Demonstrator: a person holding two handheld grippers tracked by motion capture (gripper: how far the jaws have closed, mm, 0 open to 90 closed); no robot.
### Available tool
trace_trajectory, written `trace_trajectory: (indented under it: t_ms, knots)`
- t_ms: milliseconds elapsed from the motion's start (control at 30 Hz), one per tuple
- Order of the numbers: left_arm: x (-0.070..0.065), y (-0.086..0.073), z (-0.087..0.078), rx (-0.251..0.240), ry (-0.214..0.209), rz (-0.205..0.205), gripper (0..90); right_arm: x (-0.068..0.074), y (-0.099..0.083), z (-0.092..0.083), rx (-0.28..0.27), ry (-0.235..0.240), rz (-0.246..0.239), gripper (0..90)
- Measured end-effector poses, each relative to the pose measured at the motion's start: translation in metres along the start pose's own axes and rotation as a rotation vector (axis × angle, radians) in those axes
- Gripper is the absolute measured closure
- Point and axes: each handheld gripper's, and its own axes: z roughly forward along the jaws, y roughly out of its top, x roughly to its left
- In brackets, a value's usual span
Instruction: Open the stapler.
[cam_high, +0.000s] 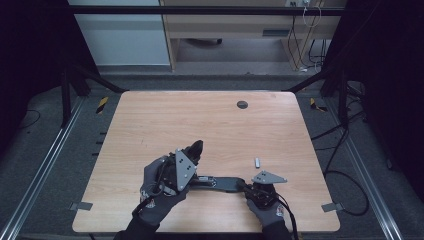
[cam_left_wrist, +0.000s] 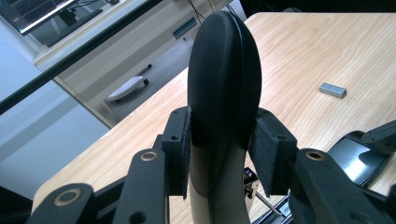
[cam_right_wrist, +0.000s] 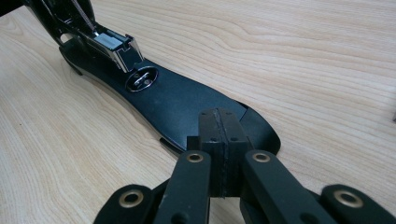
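- Across the near half of the pale wooden table lay a black stapler, swung open at its hinge. Its long flat base rested on the wood between the person's two gloved hands.
- At the left, the stapler's rounded black plastic top arm stood lifted well off the base, tilted up and away.
- The left gripper pinched that top arm from both sides, with its pads flat against the plastic.
- The right gripper had its jaws pressed together with nothing between them. Their tips sat on the free end of the base, and I judged they were pinning it down.
- Near the hinge, the open metal staple channel showed bright; whether it held staples could not be told.
- Just beyond the right hand, apart from the stapler, lay a small grey metal bar, probably a strip of staples.
- The step in hand looked like opening the stapler for loading. To do it well, the base needed steady downward pressure while the arm swung about its hinge, without twisting. The pinch should have stayed low on the arm, so the smooth curved plastic could not slip out.
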Motion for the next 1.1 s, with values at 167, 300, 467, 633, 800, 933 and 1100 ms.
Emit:
trace_trajectory:
  t_ms: [167,300,467,633,800,933,1100]
  knots:
    - [0.008,-0.004,-0.005,-0.013,0.004,-0.038,60.8,0.0,0.0,0.0,0.001,-0.001,0.0,90.0]
    - [0.012,-0.008,-0.009,-0.023,0.01,-0.06,61.1,0.0,0.0,0.0,0.001,0.0,0.001,90.0]
    - [0.017,-0.012,-0.012,-0.034,0.013,-0.089,61.3,0.0,0.0,0.0,0.001,0.001,0.001,90.0]
    - [0.026,-0.018,-0.016,-0.049,0.012,-0.13,61.4,0.0,0.0,0.0,0.001,-0.001,0.0,90.0]
    - [0.031,-0.021,-0.018,-0.052,0.008,-0.151,61.4,0.0,0.0,0.0,0.001,-0.001,0.001,90.0]
    - [0.033,-0.022,-0.019,-0.056,0.006,-0.164,61.5,0.0,0.0,0.0,0.0,-0.001,0.0,90.0]
    - [0.037,-0.026,-0.021,-0.06,0.002,-0.184,61.5,0.0,0.0,0.0,0.0,0.001,0.001,90.0]
